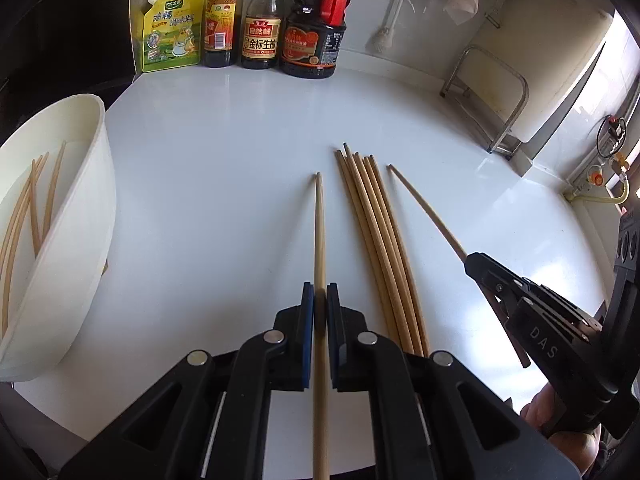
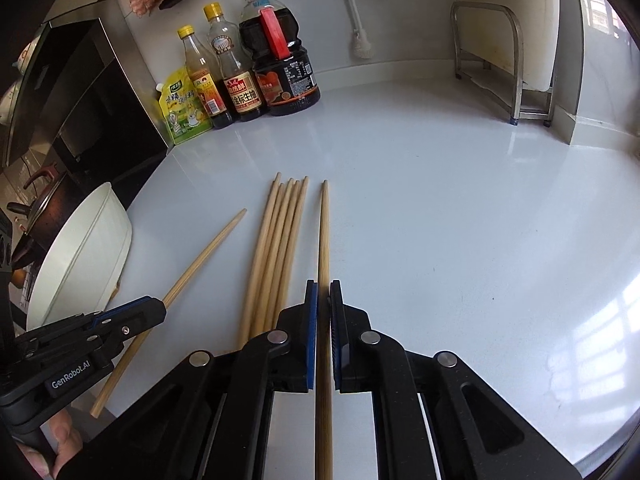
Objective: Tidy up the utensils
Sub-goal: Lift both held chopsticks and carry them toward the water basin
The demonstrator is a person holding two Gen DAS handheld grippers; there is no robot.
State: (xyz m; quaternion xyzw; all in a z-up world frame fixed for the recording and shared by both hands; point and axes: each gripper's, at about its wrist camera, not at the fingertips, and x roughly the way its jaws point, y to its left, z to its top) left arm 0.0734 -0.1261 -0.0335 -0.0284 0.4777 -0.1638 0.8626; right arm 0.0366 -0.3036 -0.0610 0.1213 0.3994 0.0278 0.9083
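Each gripper is shut on one wooden chopstick. My left gripper (image 1: 320,300) holds a chopstick (image 1: 319,232) that points forward, left of the row; it also shows in the right wrist view (image 2: 158,310). My right gripper (image 2: 323,292) holds a chopstick (image 2: 324,232) just right of the row; in the left wrist view it (image 1: 474,266) grips the chopstick (image 1: 424,206). Several chopsticks (image 1: 376,232) lie side by side on the white counter (image 1: 224,184), also seen from the right wrist (image 2: 276,248). A white tub (image 1: 80,224) at left holds several more chopsticks (image 1: 36,200).
Sauce bottles (image 1: 260,20) and a yellow pouch (image 1: 170,30) stand at the back wall. A metal rack (image 1: 488,96) with a white board stands at the back right. A dark stove and pot (image 2: 44,196) sit left of the tub (image 2: 80,248).
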